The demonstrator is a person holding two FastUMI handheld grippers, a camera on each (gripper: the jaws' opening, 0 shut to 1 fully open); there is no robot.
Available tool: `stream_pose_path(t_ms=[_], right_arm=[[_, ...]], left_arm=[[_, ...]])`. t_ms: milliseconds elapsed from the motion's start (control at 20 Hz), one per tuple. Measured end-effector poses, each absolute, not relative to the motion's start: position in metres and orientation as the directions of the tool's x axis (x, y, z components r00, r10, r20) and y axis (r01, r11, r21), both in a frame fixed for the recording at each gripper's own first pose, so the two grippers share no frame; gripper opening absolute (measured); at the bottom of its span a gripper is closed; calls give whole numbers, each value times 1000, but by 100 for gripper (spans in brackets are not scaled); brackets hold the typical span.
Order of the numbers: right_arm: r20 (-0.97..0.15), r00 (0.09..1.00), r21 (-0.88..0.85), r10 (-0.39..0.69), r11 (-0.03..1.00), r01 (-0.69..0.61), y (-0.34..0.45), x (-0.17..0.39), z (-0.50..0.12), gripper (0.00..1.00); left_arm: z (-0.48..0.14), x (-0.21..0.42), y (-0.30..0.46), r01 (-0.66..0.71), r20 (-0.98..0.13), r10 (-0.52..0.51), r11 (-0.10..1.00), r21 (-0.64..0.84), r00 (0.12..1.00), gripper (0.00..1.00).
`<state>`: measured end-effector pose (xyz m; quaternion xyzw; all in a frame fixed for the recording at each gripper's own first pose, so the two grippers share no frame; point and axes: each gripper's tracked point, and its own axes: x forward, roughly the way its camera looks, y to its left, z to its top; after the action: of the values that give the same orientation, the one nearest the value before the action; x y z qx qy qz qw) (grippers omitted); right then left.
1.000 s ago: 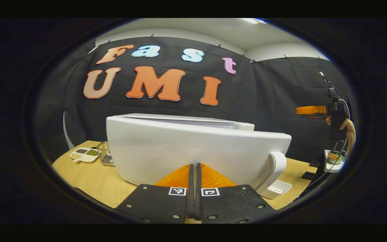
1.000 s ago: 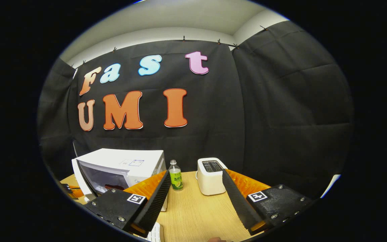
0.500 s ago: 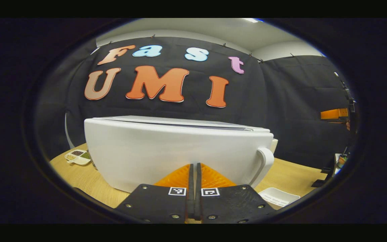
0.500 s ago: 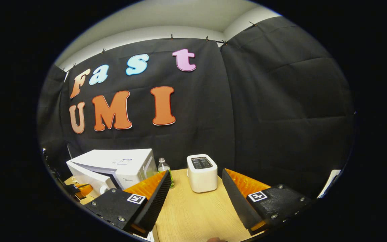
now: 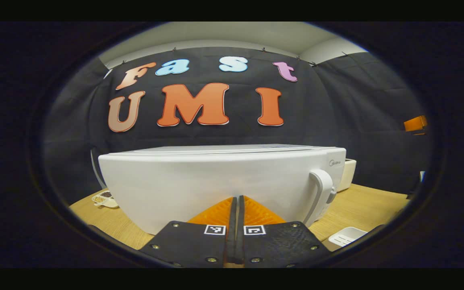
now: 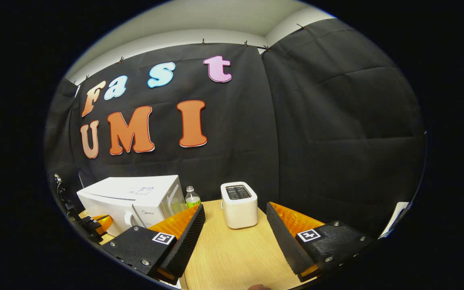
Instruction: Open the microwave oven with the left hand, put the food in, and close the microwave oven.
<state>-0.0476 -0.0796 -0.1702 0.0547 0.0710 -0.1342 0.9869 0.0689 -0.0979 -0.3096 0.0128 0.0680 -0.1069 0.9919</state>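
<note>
The white microwave oven (image 5: 216, 181) stands on the wooden table, its door flush with the body and its curved handle (image 5: 322, 193) at the right. My left gripper (image 5: 237, 199) is shut with nothing between its fingers, and its tips rest against the lower door front. The door hides the inside. In the right gripper view the microwave oven (image 6: 131, 197) sits at the lower left with the left gripper (image 6: 95, 223) in front of it. My right gripper (image 6: 234, 217) hangs open and empty over the table, well to the right of the oven.
A white toaster (image 6: 239, 199) and a small green-labelled bottle (image 6: 192, 198) stand to the right of the oven. A divided dish (image 5: 105, 198) lies at the table's left, a white tray (image 5: 346, 236) at the front right. Bare wood lies under the right gripper.
The oven door has swung from ajar to flush with the body, with my shut left gripper following it. My right gripper stayed open and drifted a little away.
</note>
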Motion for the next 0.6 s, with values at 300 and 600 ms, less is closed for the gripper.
stream_pose_path(t_ms=[300, 600], right_arm=[[-162, 958, 82, -236, 964, 251, -70, -54, -170, 95], [-152, 963, 89, -222, 967, 237, -67, -54, -160, 95]], left_arm=[[-303, 64, -96, 222, -193, -218, 975, 2, 957, 1], [-225, 32, -72, 272, -184, -274, 962, -35, 944, 1]])
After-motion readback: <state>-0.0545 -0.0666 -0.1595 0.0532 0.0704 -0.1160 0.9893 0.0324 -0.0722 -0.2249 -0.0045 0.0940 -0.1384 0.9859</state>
